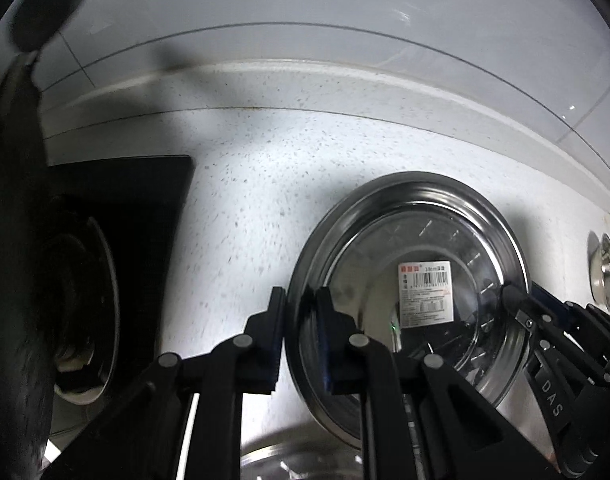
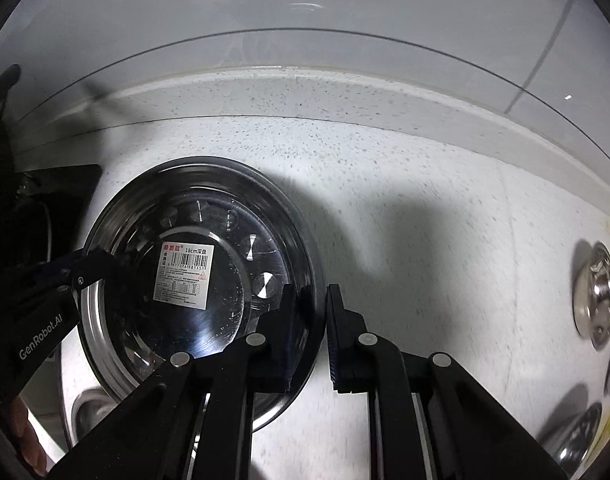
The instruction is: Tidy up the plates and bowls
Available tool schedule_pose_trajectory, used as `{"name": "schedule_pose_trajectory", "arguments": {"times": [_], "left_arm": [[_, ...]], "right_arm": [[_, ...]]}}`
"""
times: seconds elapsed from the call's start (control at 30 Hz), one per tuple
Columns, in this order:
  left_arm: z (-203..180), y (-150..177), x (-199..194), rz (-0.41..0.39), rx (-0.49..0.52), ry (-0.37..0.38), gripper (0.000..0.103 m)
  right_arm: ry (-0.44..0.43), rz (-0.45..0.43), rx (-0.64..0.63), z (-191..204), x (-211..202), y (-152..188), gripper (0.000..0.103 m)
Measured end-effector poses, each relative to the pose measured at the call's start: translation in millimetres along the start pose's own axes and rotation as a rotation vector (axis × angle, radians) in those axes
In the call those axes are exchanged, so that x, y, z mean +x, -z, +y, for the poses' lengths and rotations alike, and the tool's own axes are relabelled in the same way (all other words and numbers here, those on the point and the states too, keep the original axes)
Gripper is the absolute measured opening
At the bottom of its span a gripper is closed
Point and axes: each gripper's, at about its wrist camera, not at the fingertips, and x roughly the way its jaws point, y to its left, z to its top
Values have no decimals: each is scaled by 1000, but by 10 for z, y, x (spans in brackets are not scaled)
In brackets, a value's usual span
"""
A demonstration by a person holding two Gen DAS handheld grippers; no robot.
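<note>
A steel deep plate [image 1: 409, 292] with a barcode sticker [image 1: 426, 294] lies on the speckled white counter; it also shows in the right wrist view [image 2: 193, 280]. My left gripper [image 1: 301, 304] straddles its left rim, one finger outside, one inside, with a gap left. My right gripper [image 2: 311, 304] straddles its right rim the same way. Each gripper shows at the plate's far side in the other view: the right gripper [image 1: 517, 300], the left gripper [image 2: 89, 268].
A black stove [image 1: 117, 264] with a burner lies to the left. Another steel dish [image 1: 301, 460] sits below the plate. Several small steel bowls [image 2: 595, 292] stand at the right edge. A tiled wall [image 2: 305, 20] backs the counter.
</note>
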Motion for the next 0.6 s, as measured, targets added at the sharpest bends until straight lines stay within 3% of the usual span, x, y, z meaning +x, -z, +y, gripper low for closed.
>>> {"name": "schedule_pose_trajectory", "arguments": {"times": [0.17, 0.6], "left_arm": [[48, 85, -132, -23, 11, -2, 14], [261, 769, -685, -65, 65, -21, 14]], "right_arm": [[-4, -21, 1, 87, -218, 238, 12], [-45, -36, -16, 278, -682, 917, 12]]}}
